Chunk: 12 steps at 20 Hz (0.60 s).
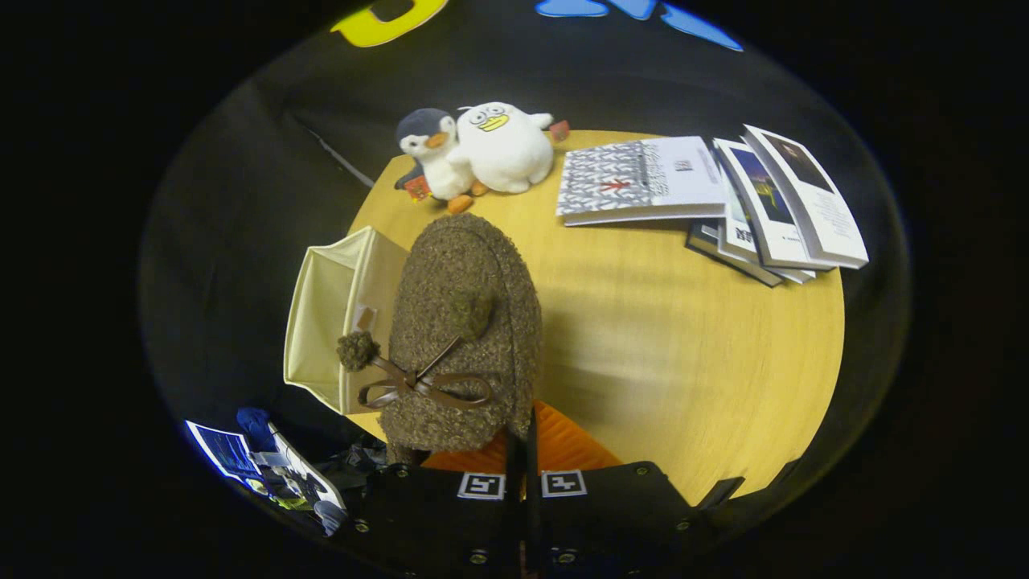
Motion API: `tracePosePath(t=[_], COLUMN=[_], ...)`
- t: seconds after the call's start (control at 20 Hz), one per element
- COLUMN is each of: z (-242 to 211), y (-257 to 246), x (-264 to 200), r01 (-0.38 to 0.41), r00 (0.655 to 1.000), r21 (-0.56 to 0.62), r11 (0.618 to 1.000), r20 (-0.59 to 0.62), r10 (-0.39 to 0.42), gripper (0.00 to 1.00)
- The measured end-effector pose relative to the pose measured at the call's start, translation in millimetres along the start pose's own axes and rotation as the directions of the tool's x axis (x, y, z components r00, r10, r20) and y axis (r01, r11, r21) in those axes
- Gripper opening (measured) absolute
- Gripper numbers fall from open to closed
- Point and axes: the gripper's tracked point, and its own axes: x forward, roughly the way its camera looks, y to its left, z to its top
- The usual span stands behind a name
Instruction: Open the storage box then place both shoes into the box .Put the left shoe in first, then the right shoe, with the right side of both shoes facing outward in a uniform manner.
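A fuzzy brown shoe (462,322) with a brown bow and pom-poms hangs just ahead of my fingers, lifted above the round wooden table (683,354). Its orange lining shows at the heel end, right at my fingertips. My gripper (522,450) is shut on the shoe's heel rim, with the two fingers pressed close together. The cream fabric storage box (338,322) stands open on the table's left edge, just left of and partly behind the shoe. Its inside looks bare where I can see it.
Two plush toys, a grey penguin (430,153) and a white duck (506,145), sit at the table's far edge. Several books and magazines (707,193) lie fanned out at the far right. Some papers and blue items (265,466) lie low to the left, off the table.
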Motion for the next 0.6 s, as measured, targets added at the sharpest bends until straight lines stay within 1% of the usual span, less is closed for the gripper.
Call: tracePosePath(t=[0.25, 0.45, 0.6], z=[35.8, 57.6, 63.8], y=[80.2, 140.6, 182.1], x=[10.8, 28.7, 52.2], r01=[-0.072, -0.096, -0.108], r00=[0.997, 0.995, 0.994], r21=[-0.119, -0.212, -0.25], r11=[0.99, 0.972, 0.962], r20=[-0.006, -0.026, -0.061], r10=[0.071, 0.093, 0.095], gripper=[0.03, 0.02, 0.02])
